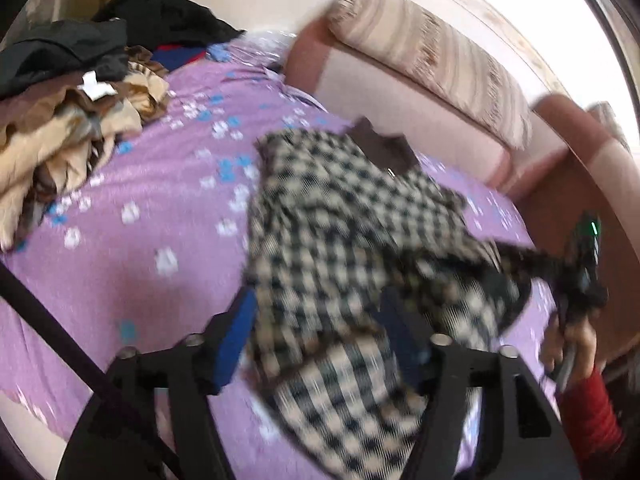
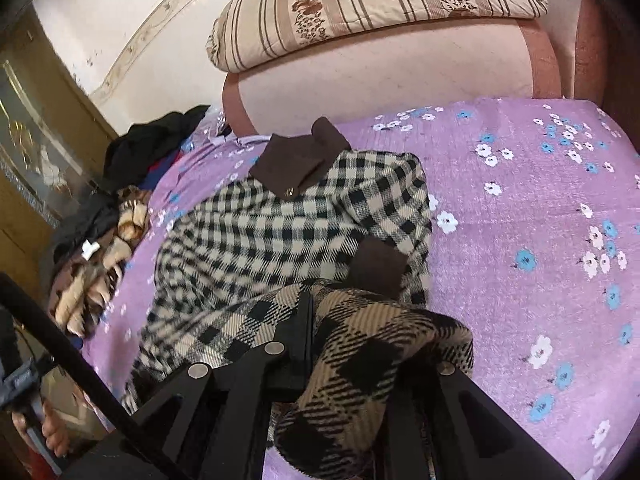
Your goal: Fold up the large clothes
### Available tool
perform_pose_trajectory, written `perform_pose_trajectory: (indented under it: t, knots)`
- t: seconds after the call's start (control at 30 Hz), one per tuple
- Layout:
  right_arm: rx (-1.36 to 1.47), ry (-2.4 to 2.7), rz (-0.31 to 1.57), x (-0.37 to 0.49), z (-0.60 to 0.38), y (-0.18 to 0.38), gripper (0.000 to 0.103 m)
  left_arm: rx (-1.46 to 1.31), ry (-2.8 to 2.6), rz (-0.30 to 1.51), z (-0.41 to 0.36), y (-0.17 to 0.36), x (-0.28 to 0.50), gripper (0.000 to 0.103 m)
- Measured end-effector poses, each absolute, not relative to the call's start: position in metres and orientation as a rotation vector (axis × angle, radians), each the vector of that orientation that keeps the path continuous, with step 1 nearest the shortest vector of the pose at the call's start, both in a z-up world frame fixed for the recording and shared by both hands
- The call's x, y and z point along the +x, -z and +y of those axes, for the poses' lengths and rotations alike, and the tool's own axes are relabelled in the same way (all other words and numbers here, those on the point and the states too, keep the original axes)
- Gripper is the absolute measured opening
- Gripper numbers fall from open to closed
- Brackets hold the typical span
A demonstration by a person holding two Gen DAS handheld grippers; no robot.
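Observation:
A black-and-cream checked coat [image 1: 328, 216] with a brown collar [image 2: 300, 164] lies spread on the purple flowered bedspread [image 2: 520, 200]. My left gripper [image 1: 320, 336] stands open at the coat's near hem; its blue pads [image 1: 236, 332] are wide apart, and loose checked cloth lies between them without being pressed. My right gripper [image 2: 308, 320] is shut on a fold of the same coat, and the cloth drapes over its fingers. In the left wrist view the right gripper [image 1: 576, 276] shows at the far right, pulling a corner of the coat taut.
A pile of dark, brown and tan clothes [image 1: 60, 120] fills the bed's left side. A pink padded headboard [image 1: 400, 120] with a striped pillow [image 1: 432, 52] on top runs along the far edge. A person's hand in a red sleeve [image 1: 592, 420] holds the right gripper.

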State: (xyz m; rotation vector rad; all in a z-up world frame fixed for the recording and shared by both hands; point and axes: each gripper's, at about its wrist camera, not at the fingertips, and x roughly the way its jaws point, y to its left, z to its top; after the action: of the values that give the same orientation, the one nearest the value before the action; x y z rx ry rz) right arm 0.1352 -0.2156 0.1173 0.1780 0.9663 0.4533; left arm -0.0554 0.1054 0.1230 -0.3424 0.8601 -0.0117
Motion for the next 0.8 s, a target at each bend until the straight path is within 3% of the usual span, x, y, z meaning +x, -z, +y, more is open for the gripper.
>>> perform_pose_trajectory:
  t: [0.27, 0.63, 0.7, 0.73, 0.8]
  knots:
    - [0.162, -0.460, 0.945, 0.112, -0.224, -0.122, 0.011, -0.411, 0.056, 0.977, 0.072, -0.071, -0.114, 0.076]
    - [0.184, -0.478, 0.934, 0.088, -0.230, -0.125, 0.011, -0.598, 0.177, 1.055, 0.046, -0.018, -0.119, 0.075]
    - [0.185, -0.481, 0.930, 0.085, -0.230, -0.126, 0.011, -0.544, 0.131, 1.062, 0.038, -0.018, -0.117, 0.036]
    - [0.185, -0.483, 0.928, 0.084, -0.231, -0.126, 0.011, -0.506, 0.109, 1.081, 0.036, -0.018, -0.115, 0.005]
    - [0.180, -0.484, 0.920, 0.080, -0.232, -0.127, 0.011, -0.541, 0.117, 1.081, 0.041, -0.021, -0.114, 0.006]
